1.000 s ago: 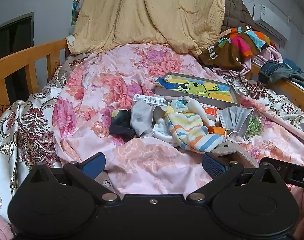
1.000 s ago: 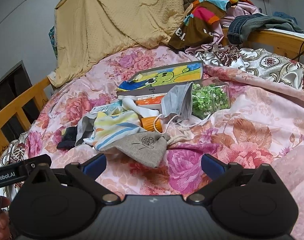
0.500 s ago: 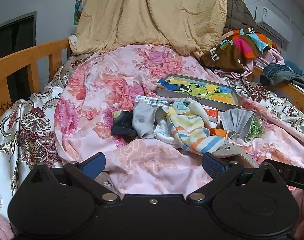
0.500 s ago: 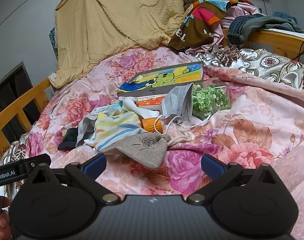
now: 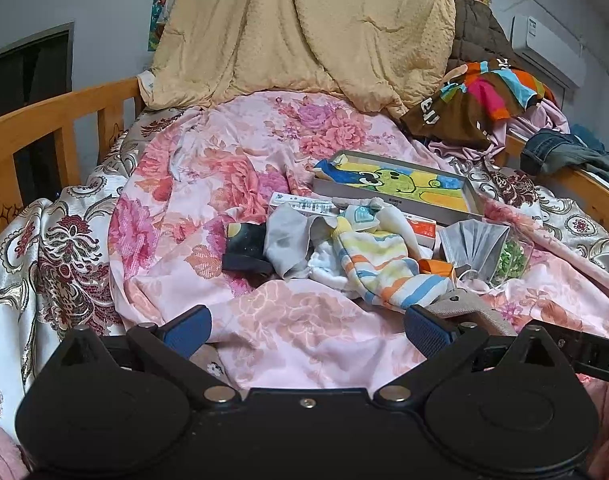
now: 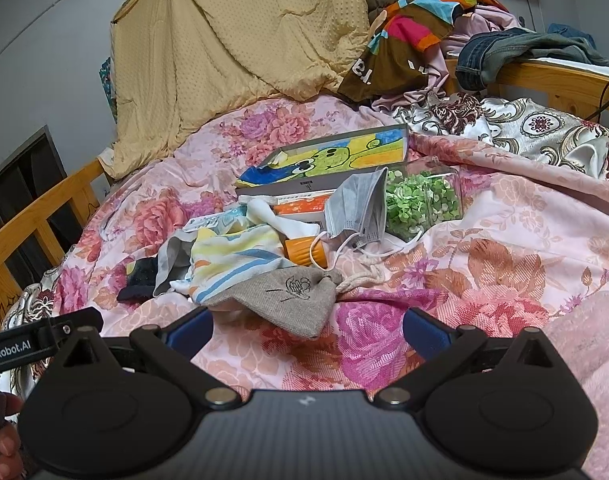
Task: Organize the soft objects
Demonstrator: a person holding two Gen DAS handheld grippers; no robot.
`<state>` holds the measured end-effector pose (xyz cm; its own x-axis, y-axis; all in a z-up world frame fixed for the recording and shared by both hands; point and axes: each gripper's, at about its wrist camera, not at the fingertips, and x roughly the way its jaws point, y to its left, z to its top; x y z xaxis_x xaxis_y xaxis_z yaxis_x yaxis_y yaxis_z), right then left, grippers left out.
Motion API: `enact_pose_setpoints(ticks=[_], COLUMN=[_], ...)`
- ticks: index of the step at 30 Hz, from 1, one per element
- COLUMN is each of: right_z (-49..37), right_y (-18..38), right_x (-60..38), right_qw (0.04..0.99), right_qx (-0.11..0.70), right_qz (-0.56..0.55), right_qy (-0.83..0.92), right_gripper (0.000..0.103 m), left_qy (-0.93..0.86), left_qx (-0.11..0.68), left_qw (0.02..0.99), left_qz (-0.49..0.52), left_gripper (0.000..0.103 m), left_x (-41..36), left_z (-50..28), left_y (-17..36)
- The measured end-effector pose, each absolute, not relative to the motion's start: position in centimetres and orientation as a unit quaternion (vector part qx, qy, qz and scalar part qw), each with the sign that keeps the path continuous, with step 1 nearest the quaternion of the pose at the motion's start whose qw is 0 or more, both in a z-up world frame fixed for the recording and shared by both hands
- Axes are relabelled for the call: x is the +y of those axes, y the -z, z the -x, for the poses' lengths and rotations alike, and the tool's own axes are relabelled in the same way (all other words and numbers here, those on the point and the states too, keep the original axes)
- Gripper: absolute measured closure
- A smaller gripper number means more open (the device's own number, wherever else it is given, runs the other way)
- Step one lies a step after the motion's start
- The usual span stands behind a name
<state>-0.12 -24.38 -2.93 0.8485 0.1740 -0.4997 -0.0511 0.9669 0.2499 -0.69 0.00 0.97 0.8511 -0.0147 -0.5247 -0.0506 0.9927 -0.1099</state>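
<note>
- Striped in yellow, orange and blue, a knit sock (image 5: 384, 264) lies in the middle of the pile on the pink floral quilt (image 5: 296, 328); its long axis runs from far-left to near-right in the left wrist view, with the near end toward the left gripper (image 5: 306, 328).
- Beside it on the left lie a grey sock (image 5: 288, 240) and a black sock (image 5: 244, 246), touching each other.
- Linen-grey, a drawstring pouch (image 6: 292, 296) lies just ahead of the right gripper (image 6: 306, 330), its gathered neck and cord pointing right.
- Behind the pouch, a grey face mask (image 6: 358, 208) leans against a clear box of green pieces (image 6: 424, 204).
- A flat box with a cartoon lid (image 6: 332, 160) sits farther back, its long side running left to right.
- Both grippers hover above the quilt with jaws spread wide, holding nothing.
</note>
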Motion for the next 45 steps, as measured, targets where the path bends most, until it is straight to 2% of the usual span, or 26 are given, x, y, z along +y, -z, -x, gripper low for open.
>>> enact_pose_setpoints(ticks=[26, 36, 45], right_z=[0.1, -2.1, -7.1], right_y=[2.9, 3.0, 3.0], right_x=[-24.4, -25.2, -25.1], right_qw=[0.954, 0.942, 0.941], right_qx=[0.269, 0.282, 0.295], right_qz=[-0.115, -0.153, -0.108], right_qy=[-0.061, -0.097, -0.125], right_gripper=[0.0, 0.0, 0.0], left_qy=[0.005, 0.043, 0.125], left_qx=[0.248, 0.232, 0.221], left_qw=[0.965, 0.967, 0.965], left_qz=[0.086, 0.099, 0.058], left_gripper=[0.001, 0.001, 0.001], left_x=[0.1, 0.7, 0.5], left_z=[0.3, -2.4, -7.8], left_y=[-1.2, -0.9, -0.3])
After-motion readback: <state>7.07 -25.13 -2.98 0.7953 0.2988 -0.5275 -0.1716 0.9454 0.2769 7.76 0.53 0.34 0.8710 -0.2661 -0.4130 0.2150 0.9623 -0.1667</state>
